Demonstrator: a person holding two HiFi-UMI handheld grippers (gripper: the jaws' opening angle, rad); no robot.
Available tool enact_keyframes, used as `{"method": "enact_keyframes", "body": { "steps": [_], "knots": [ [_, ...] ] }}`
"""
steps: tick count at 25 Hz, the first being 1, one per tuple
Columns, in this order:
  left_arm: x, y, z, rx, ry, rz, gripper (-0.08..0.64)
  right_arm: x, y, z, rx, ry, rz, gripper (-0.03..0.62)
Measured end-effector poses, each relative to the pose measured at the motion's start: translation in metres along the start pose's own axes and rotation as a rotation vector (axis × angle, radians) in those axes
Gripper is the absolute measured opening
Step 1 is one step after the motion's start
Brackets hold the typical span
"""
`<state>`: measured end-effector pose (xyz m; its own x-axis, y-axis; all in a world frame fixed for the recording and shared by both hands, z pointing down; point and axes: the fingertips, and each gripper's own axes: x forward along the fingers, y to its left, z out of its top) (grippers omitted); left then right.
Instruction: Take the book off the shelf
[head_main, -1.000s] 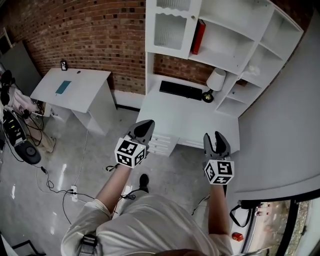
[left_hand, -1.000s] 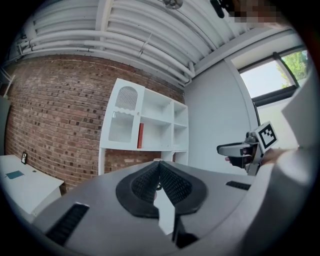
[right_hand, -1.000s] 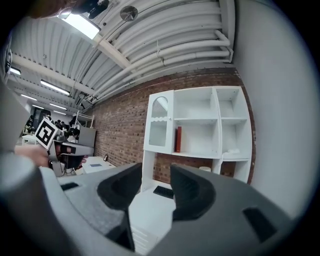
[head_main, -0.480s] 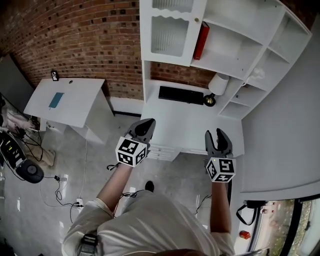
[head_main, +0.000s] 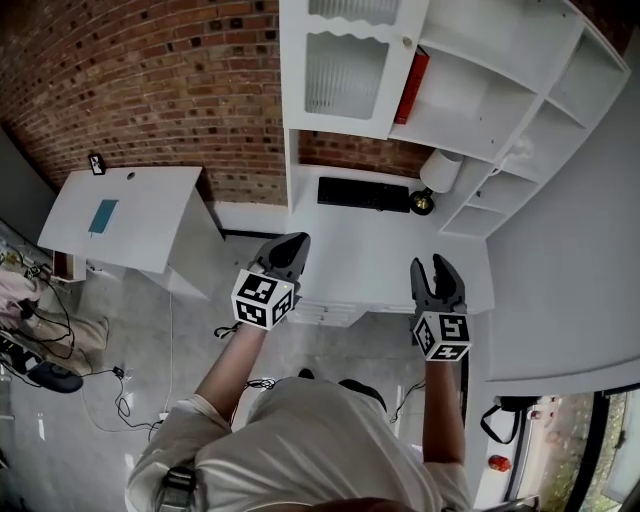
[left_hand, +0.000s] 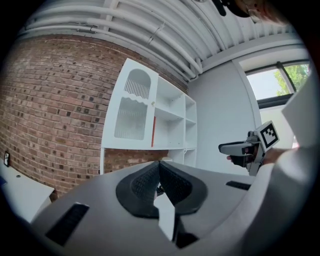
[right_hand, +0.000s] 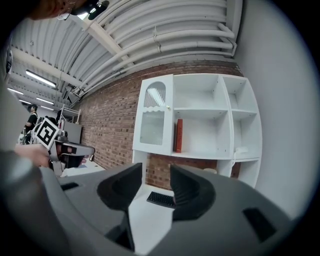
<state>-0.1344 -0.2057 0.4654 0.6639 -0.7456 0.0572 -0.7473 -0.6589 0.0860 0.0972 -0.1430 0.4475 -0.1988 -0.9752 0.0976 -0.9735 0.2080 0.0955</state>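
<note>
On shelf (head_main: 458, 112), red book (head_main: 414, 88) upright, well beyond empty right hand-held gripper (head_main: 428, 267).

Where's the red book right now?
Head view, upper right: the red book stands upright on the white shelf, just right of the glass cabinet door, above the keyboard.

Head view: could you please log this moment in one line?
red book: upright on shelf, untouched | left claw: shut, empty | right claw: open, empty

The book (head_main: 416, 85) is red; the shelf (head_main: 455, 132) and worktop (head_main: 370, 250) are white. The brick wall (head_main: 150, 80) is red-brown with pale mortar. The keyboard (head_main: 363, 193) is black. The left gripper (head_main: 290, 244) and right gripper (head_main: 437, 266) are dark grey, with black-and-white square markers.
</note>
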Motion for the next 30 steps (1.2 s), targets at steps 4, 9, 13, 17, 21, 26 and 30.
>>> {"method": "enact_keyframes", "body": {
  "steps": [4,9,13,17,21,26,30],
  "knots": [
    [0.006,0.013,0.001,-0.012,-0.001,0.001,-0.006,0.012,-0.003,0.004,0.007,0.000,-0.017,0.164],
    [0.014,0.021,0.004,-0.015,-0.011,0.006,-0.006,0.027,-0.006,0.007,-0.003,0.004,-0.009,0.164],
    [0.027,0.023,0.005,-0.013,-0.008,0.021,-0.006,0.043,-0.017,0.013,0.010,-0.016,-0.004,0.164],
    [0.046,0.024,0.009,-0.008,-0.007,0.042,-0.006,0.065,-0.036,0.017,0.016,-0.027,0.016,0.164],
    [0.070,0.022,0.015,-0.009,-0.012,0.070,-0.006,0.090,-0.057,0.022,0.016,-0.037,0.049,0.164],
    [0.104,0.018,0.023,-0.011,-0.019,0.104,-0.006,0.123,-0.087,0.028,0.007,-0.044,0.094,0.164],
    [0.131,0.014,0.025,-0.018,-0.015,0.130,-0.006,0.151,-0.112,0.034,-0.002,-0.054,0.133,0.164]
  ]
}}
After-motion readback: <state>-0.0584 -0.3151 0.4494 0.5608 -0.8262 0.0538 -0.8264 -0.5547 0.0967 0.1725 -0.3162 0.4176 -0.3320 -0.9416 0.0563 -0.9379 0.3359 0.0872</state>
